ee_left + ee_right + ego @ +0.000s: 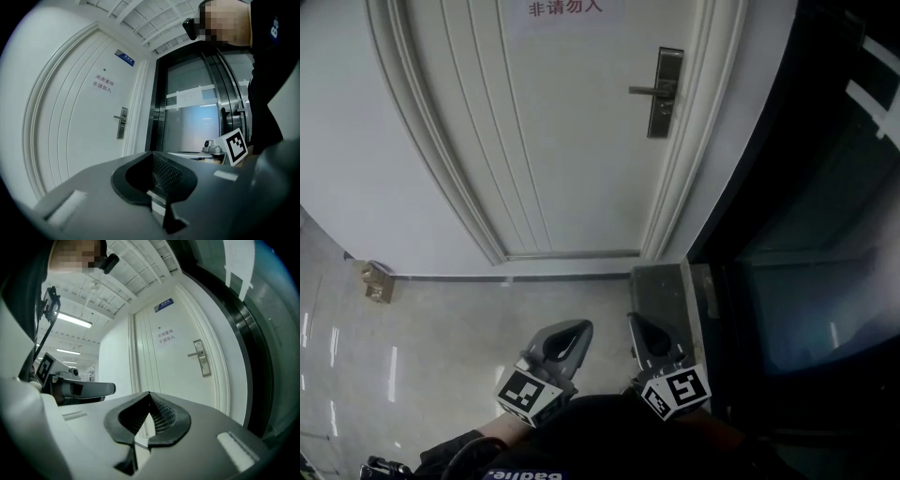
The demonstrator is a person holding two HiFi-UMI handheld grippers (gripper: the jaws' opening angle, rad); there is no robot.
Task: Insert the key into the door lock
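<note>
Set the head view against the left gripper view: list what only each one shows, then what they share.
Head view only: the pale floor and a small brown box against the wall left of the door.

Left gripper view only: the blue plate above the door, and the ribbed ceiling.

Both: the white door, shut, its handle, the red-lettered sign on it, and the dark glass panel to its right. No key shows in either.
</note>
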